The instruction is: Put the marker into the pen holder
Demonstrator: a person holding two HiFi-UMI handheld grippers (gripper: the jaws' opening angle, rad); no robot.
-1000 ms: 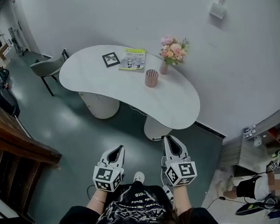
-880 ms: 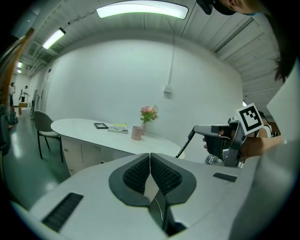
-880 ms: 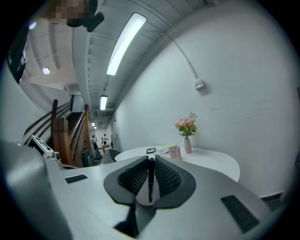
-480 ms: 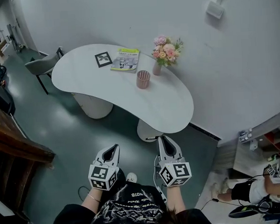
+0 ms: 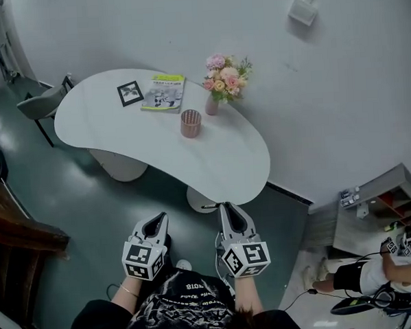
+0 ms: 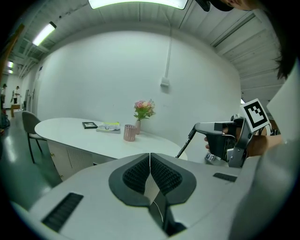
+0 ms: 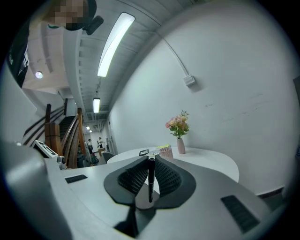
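Observation:
The pink pen holder [image 5: 190, 123] stands on the white curved table [image 5: 114, 124], well ahead of both grippers. My right gripper [image 5: 228, 211] is held low in front of the person's body, short of the table's near end, and is shut on a black marker [image 7: 151, 178]. The marker stands upright between the pads, and its end pokes out to the left of the jaw tips [image 5: 209, 207]. In the left gripper view the marker [image 6: 186, 143] hangs slanted from the right gripper. My left gripper [image 5: 154, 226] is beside it, its jaws shut with nothing between them [image 6: 150, 159].
On the table are a vase of flowers [image 5: 223, 80], a magazine [image 5: 163, 94] and a small framed picture [image 5: 130, 93]. A grey chair [image 5: 41, 103] stands at the table's far left end. A shelf [image 5: 379, 206] and a seated person [image 5: 362, 276] are at the right.
The table and pen holder have slid leftward in the head view as the view turned. Both grippers keep the same pose, and the marker stays in the right one.

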